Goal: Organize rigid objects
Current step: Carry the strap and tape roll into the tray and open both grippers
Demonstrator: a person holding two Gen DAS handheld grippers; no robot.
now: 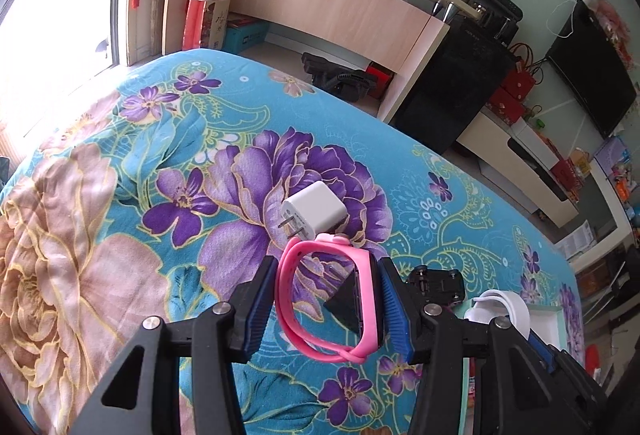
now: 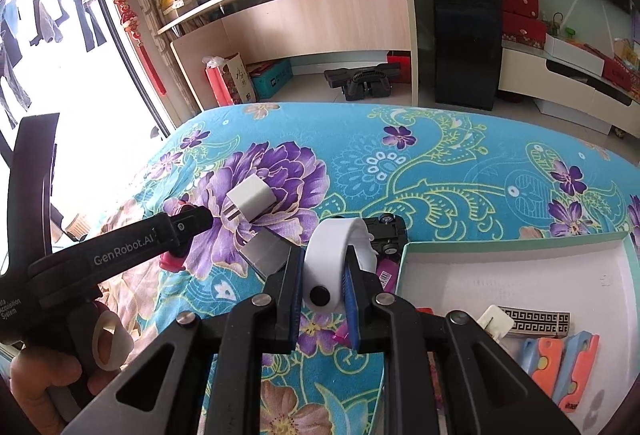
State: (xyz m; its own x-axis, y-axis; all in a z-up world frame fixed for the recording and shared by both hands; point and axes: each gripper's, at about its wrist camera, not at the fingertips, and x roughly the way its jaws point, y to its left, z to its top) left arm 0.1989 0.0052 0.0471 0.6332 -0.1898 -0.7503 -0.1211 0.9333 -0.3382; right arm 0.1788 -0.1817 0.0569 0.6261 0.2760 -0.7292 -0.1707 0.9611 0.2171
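Note:
My left gripper (image 1: 328, 267) is shut on a pink watch (image 1: 283, 291), its blue pads pressing the strap on one side and the black-faced case on the other, held just above the flowered cloth. My right gripper (image 2: 325, 255) is shut on a white looped wristband (image 2: 326, 251), also lifted off the cloth. Beyond both lies a white charger plug (image 1: 316, 209) (image 2: 250, 201) on a purple flower. An upturned black toy car (image 2: 384, 231) (image 1: 436, 281) rests behind the wristband. In the right wrist view the pink watch (image 2: 172, 261) shows partly behind the left gripper's housing.
A white box with a teal rim (image 2: 500, 245) stands on the right and holds a patterned case (image 2: 536, 321), orange and blue pieces (image 2: 560, 359) and a small white part. A grey flat card (image 2: 268, 255) lies by the plug. A hand (image 2: 44, 375) holds the left gripper's handle.

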